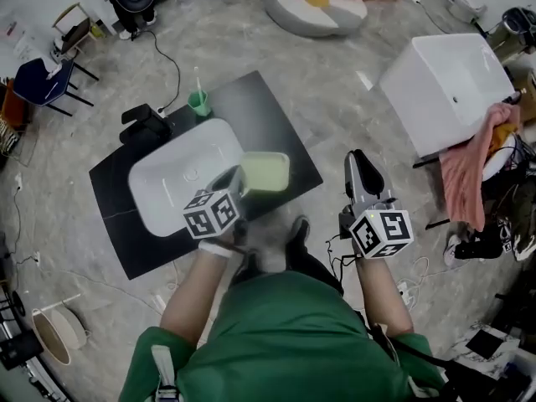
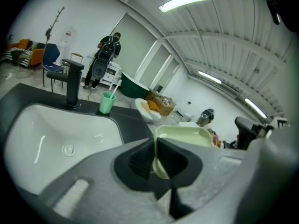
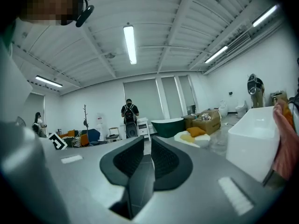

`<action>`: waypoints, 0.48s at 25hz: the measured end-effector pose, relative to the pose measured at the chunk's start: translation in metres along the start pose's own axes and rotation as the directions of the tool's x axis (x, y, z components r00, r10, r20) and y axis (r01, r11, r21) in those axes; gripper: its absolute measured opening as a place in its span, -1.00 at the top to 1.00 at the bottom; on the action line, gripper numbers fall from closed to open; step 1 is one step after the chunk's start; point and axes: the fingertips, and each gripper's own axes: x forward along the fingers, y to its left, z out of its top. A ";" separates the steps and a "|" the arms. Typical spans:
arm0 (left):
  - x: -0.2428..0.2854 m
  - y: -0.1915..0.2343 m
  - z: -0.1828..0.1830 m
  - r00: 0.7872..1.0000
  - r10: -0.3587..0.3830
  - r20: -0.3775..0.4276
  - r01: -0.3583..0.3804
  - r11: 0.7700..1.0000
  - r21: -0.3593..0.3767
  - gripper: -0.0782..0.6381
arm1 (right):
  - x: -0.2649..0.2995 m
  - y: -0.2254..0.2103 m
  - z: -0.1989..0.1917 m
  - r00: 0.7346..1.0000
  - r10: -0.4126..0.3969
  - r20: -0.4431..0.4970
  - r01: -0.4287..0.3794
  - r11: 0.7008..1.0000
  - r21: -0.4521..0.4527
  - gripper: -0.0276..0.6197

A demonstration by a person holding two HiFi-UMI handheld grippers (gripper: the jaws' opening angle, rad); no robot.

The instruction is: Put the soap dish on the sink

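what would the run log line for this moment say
left gripper: shut on pale green rectangular soap dish rim | dish: at right edge of white ceramic sink, contact unclear | right gripper: shut, empty

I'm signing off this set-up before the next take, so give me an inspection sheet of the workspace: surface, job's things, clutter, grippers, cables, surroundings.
Surface: black slab on the grey floor, carrying the white sink.
Job's things: pale green soap dish, held beside the sink's right edge.
Clutter: black faucet and green cup with a toothbrush, behind the sink.
Grippers: left gripper shut on the soap dish's rim; right gripper shut, nothing between its fingers, off to the right.
Cables: black cable across the floor toward the faucet; pale cables at the person's right.
Surroundings: white tub with pink cloth, blue chair, round cushion.
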 end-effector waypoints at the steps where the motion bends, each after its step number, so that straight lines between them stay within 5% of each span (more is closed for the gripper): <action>1: 0.007 0.001 -0.002 1.000 0.022 -0.001 -0.022 1.000 -0.010 0.73 | 0.008 -0.007 -0.001 1.000 0.017 -0.011 -0.017 1.000 0.001 0.76; 12: 0.051 0.017 -0.028 0.974 0.224 -0.007 -0.224 0.971 -0.077 0.73 | 0.076 -0.047 -0.025 0.975 0.198 -0.099 -0.193 0.979 0.060 0.76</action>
